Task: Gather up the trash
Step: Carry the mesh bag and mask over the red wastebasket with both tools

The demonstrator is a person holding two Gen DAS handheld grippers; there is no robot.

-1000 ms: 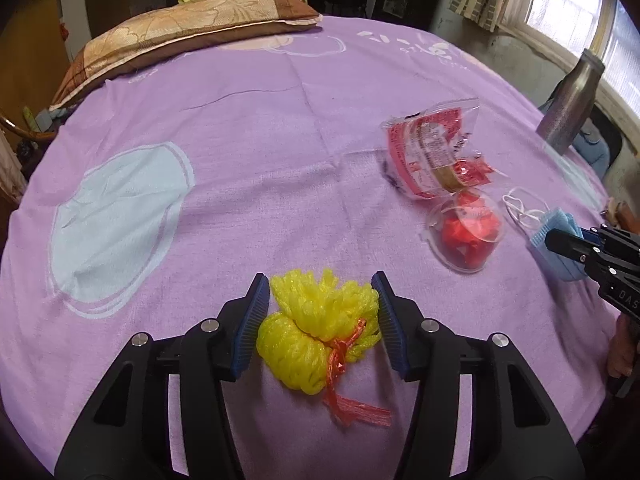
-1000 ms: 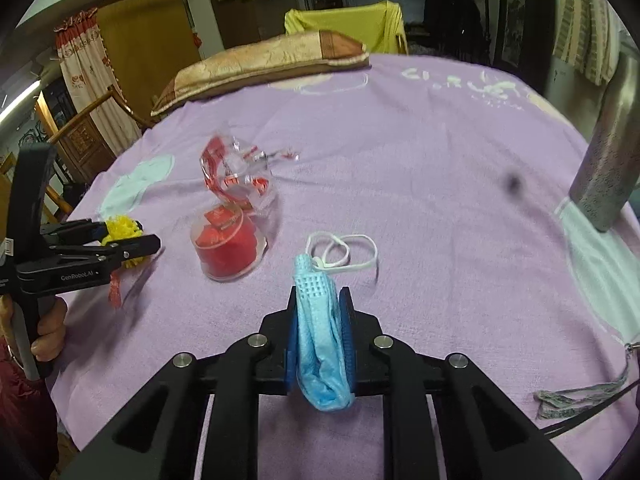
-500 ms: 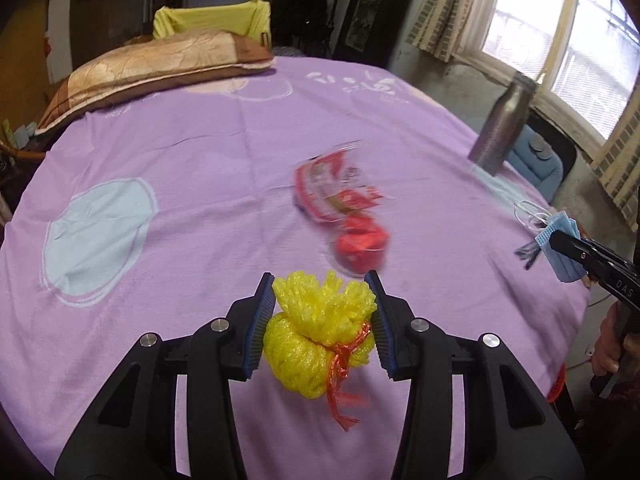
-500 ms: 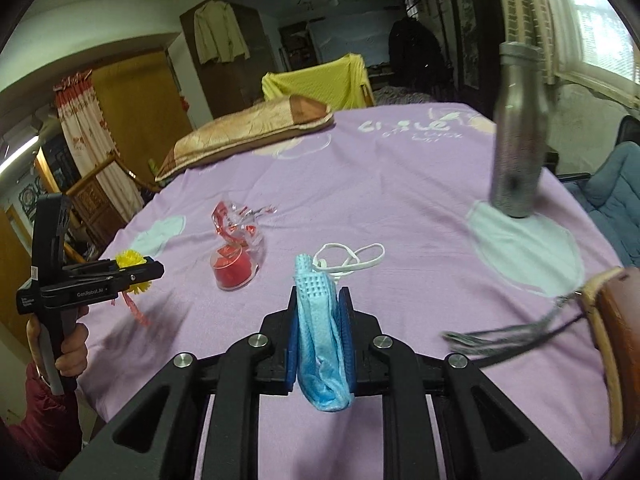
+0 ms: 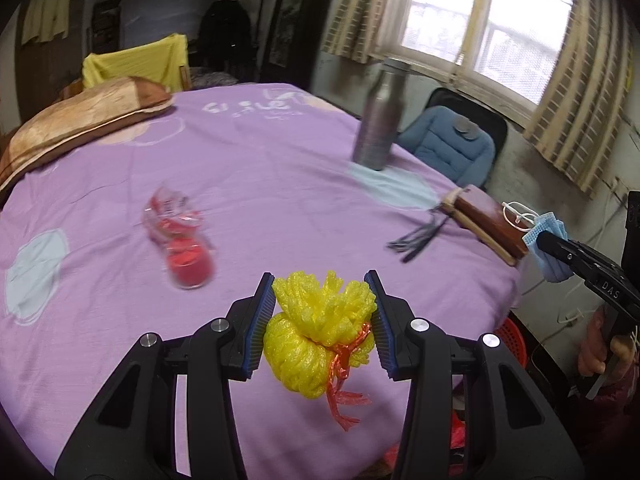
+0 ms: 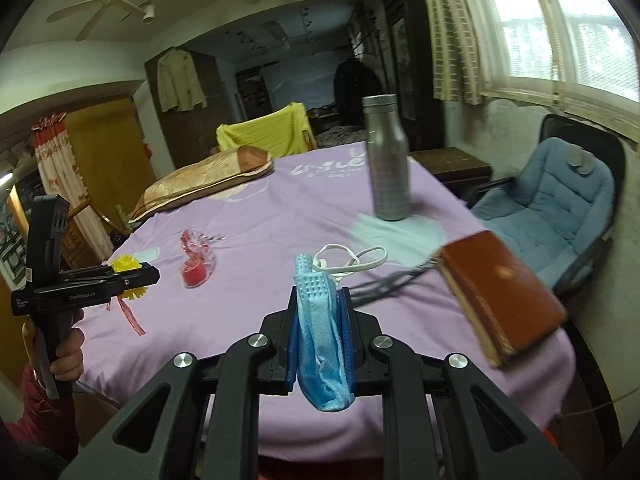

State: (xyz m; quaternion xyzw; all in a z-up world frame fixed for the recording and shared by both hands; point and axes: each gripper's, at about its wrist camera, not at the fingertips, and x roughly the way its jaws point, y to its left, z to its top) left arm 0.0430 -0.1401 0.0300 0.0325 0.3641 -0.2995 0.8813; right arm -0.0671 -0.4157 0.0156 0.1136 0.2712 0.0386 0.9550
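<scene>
Both tools have risen off the purple bedspread (image 5: 280, 184) since a second ago and swung toward the window side, each carrying its load clear of the cloth. Back then the yellow foam net (image 5: 320, 332) lay on the bedspread between pads standing apart; now the left tool (image 5: 320, 320) is clamped on it, blue pads pressed into both sides, and its red tie dangles below the fingers. The right tool (image 6: 320, 320) is pinched together on the blue face mask (image 6: 320, 344), whose white ear loops curl up ahead of the fingertips and whose lower fold hangs beneath them.

Ahead of the left tool and to its left, the clear wrapper with red print (image 5: 168, 208) and the clear cup of red scraps (image 5: 188, 264) lie on the bedspread, touching each other and blurred. Farther ahead to the right stands a steel bottle (image 5: 380, 116). A brown book (image 6: 504, 300) with a dark tassel lies at the bed's edge, just right of the right tool. From the left wrist view the right tool shows at the far right, mask in its tips, a hand (image 5: 596, 340) gripping its handle.
</scene>
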